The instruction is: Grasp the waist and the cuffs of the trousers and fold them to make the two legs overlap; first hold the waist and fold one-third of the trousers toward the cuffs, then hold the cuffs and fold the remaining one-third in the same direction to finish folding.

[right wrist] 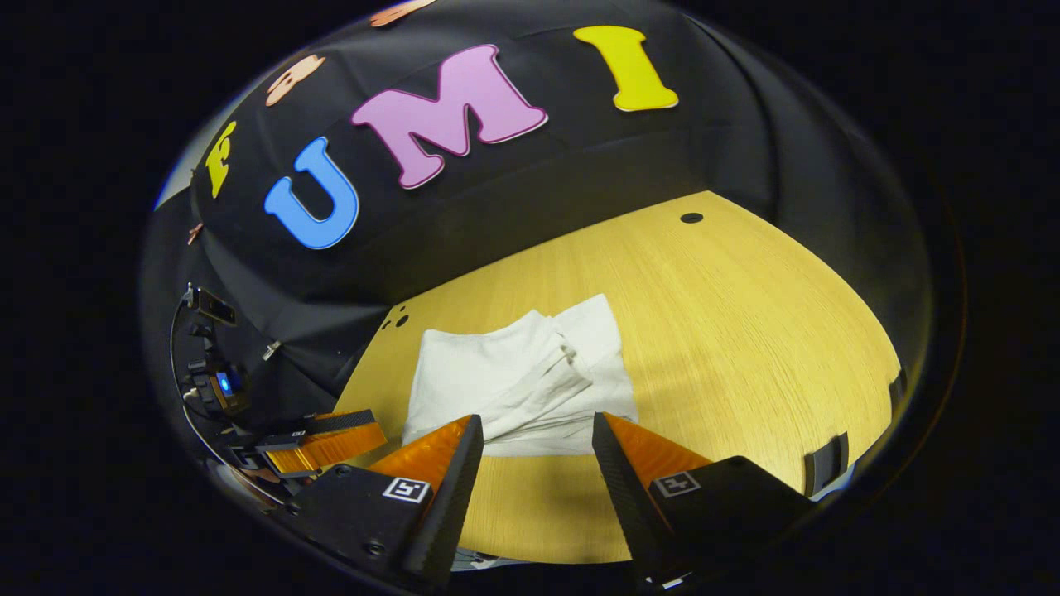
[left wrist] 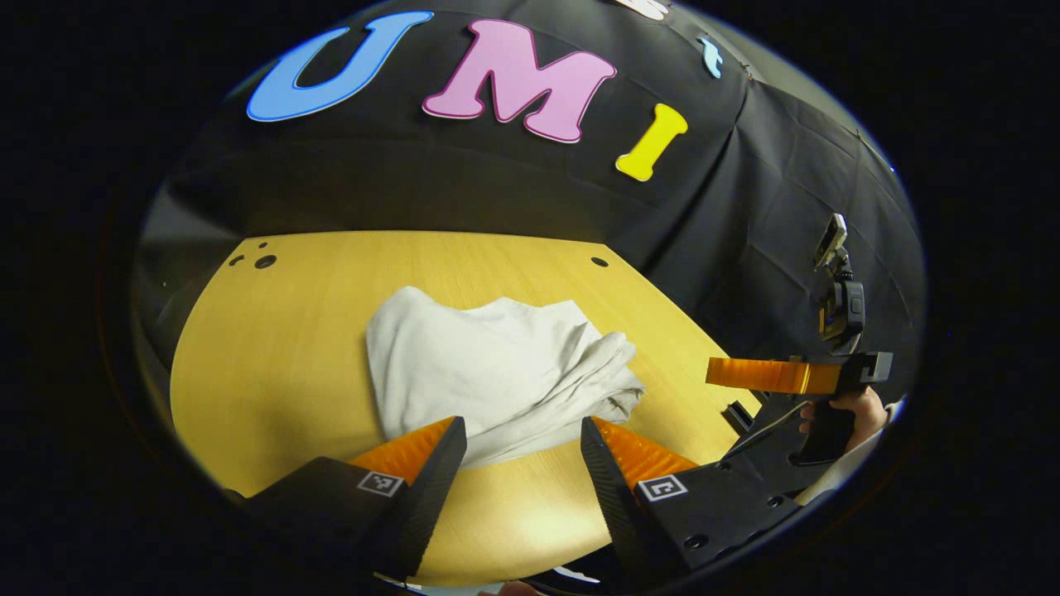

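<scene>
1. Trousers (left wrist: 497, 368) lie on the table (left wrist: 273, 356) as a compact pale bundle, roughly a folded rectangle, with a bunched, rumpled roll of cloth along one side. In the right gripper view the same trousers (right wrist: 517, 385) sit near the middle of the table (right wrist: 745, 331), with the ridge of gathered cloth running across the top layer.

2. Left hand-held gripper (left wrist: 522, 451) hangs just short of the near edge of the bundle, its jaws wide apart and holding nothing; table wood shows between them.

3. Right hand-held gripper (right wrist: 537, 447) is likewise spread wide and empty, poised at the near edge of the cloth without touching it. It also shows in the left gripper view (left wrist: 782, 377), off to the side of the table and well apart from the cloth, with a hand (left wrist: 853, 410) around its grip.

4. Judging by the shape, the folds look done: no full-length legs and no long unfolded third trail across the table, and the cloth is stacked in layers.

5. What seems left is little: perhaps smoothing the rumpled ridge, since the top layer is not flat. Which edge is waist and which is cuffs cannot be told.

6. With both grippers free and clear of the cloth, the task appears at or near its end.
</scene>
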`<state>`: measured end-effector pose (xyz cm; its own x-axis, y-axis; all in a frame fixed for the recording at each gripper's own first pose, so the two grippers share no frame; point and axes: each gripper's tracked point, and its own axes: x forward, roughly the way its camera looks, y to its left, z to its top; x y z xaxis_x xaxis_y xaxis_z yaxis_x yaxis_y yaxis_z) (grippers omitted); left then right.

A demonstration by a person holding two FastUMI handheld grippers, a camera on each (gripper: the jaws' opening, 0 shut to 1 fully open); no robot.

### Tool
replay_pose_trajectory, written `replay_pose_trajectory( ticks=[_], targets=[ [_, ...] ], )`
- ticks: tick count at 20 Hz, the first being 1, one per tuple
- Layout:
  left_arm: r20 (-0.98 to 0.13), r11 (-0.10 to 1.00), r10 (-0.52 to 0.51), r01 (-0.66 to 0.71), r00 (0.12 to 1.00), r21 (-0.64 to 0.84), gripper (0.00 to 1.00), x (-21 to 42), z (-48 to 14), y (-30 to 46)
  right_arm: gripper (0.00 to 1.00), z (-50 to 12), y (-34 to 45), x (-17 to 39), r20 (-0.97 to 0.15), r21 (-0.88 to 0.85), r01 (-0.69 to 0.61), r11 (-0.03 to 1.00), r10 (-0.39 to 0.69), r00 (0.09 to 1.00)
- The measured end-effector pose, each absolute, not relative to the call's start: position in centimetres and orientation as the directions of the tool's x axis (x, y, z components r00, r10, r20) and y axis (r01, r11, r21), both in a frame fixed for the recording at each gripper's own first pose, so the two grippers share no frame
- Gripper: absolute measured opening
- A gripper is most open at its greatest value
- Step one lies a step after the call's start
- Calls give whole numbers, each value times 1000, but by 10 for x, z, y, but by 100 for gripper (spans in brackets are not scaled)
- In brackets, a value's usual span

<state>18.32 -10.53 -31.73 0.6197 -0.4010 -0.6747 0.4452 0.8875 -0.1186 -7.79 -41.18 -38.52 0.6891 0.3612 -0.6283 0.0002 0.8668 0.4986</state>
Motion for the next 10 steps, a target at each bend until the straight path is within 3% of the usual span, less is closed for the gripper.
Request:
replay_pose_trajectory(
  ticks=[10],
  targets=[
    [-660, 931, -340, 338, 670, -135, 87, 171, -297, -45, 82, -380, -375, -69, -620, 484, -52, 874, 384, 684]
  ],
)
